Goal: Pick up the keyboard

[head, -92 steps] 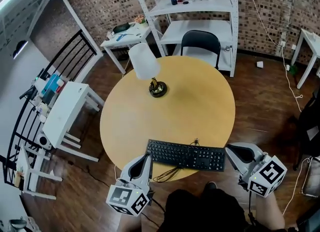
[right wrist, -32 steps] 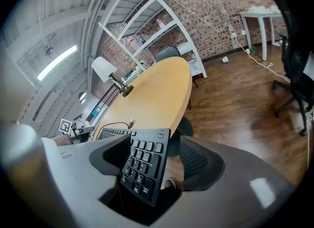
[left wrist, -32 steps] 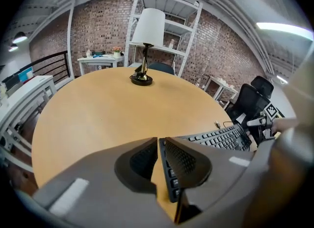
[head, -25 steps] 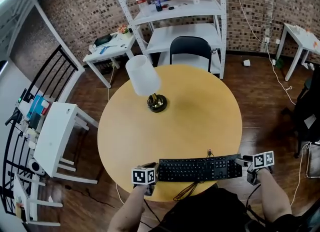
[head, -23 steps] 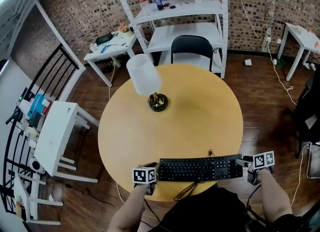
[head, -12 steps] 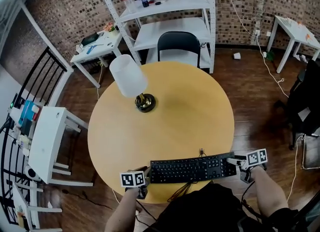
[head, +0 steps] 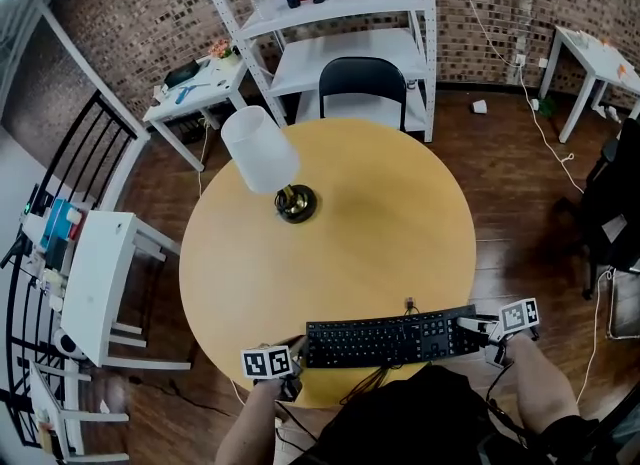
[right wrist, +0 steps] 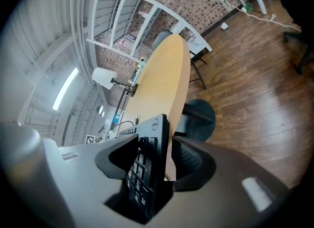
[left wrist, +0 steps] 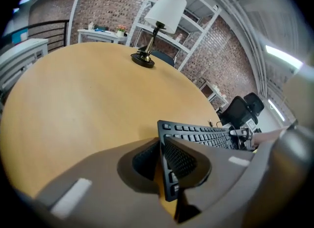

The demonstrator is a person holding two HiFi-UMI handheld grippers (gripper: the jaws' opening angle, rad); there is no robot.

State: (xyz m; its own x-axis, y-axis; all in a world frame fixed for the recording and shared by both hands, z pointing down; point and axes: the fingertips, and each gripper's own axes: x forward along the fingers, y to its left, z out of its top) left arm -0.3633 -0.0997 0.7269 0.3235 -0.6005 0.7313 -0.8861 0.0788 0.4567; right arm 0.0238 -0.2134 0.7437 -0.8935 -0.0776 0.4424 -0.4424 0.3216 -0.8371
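Observation:
A black keyboard [head: 390, 338] lies along the near edge of the round wooden table [head: 350, 243], its cable [head: 360, 385] hanging off the front. My left gripper [head: 297, 350] is at its left end. In the left gripper view the jaws [left wrist: 162, 149] have just been closing and now pinch the keyboard's end [left wrist: 201, 134] between their pads. My right gripper [head: 472, 327] is at the right end. In the right gripper view its jaws [right wrist: 162, 161] have just been closing around the keyboard's end [right wrist: 152, 143], with a thin gap still showing at the right pad.
A lamp with a white shade [head: 262, 153] stands at the table's far left. Behind the table are a black chair [head: 362, 78] and white shelving [head: 340, 3]. A white side table [head: 100, 273] stands to the left, and the wooden floor drops away beyond the table edge.
Since the earliest frame both grippers have come in from below the table's near edge to the keyboard's two ends. Over the last second they and the keyboard have barely shifted.

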